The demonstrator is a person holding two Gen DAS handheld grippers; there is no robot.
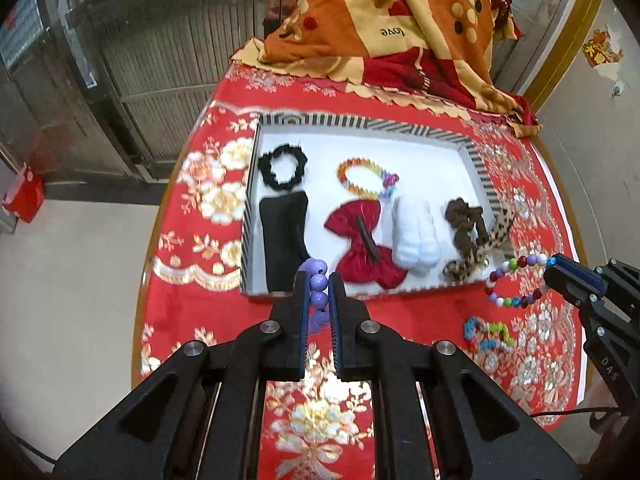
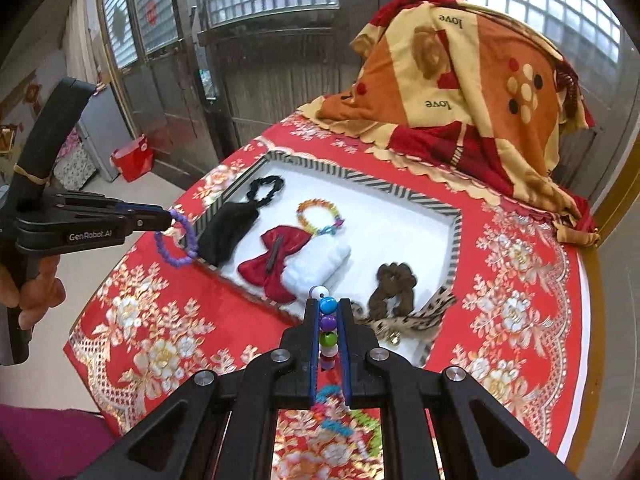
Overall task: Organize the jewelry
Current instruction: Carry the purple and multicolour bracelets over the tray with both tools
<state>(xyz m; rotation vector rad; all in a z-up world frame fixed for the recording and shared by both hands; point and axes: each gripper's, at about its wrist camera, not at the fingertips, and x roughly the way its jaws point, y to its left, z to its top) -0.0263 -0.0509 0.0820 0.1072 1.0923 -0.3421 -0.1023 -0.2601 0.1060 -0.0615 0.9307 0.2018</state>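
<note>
Left gripper [image 1: 319, 280]: clenched on a purple bead bracelet [image 2: 178, 238], lifted clear of the cloth just outside the tray's near left corner; pinching one side of the loop lets the rest hang free, so it can be lowered in without snagging.
Right gripper [image 2: 328, 312]: clenched on a multicoloured bead bracelet [image 1: 516, 280], held in the air at the tray's near right corner, the loop dangling ahead of the tips for the same reason.
Desk [image 1: 192, 280]: covered with a red floral cloth; near its front edge lies a small bright bead piece [image 1: 486, 332], not yet picked up and apart from the tray.
Tray [image 1: 352, 122]: a shallow white box with a striped rim, in the middle of the desk, where the pieces are being gathered.
Near row in tray: a black cloth piece [image 1: 284, 236] at the left wall, then a red bow [image 1: 360, 240], a white fluffy piece [image 1: 414, 236], a brown scrunchie [image 1: 464, 220], and a leopard-print band [image 1: 480, 252] draped over the right near rim.
Far row in tray: a black scrunchie [image 1: 282, 166] and an orange bead bracelet [image 1: 366, 178]; white floor shows behind them, which looks like room for both held bracelets.
Far edge of desk: a heaped orange and red blanket [image 1: 384, 24], well behind the tray.
</note>
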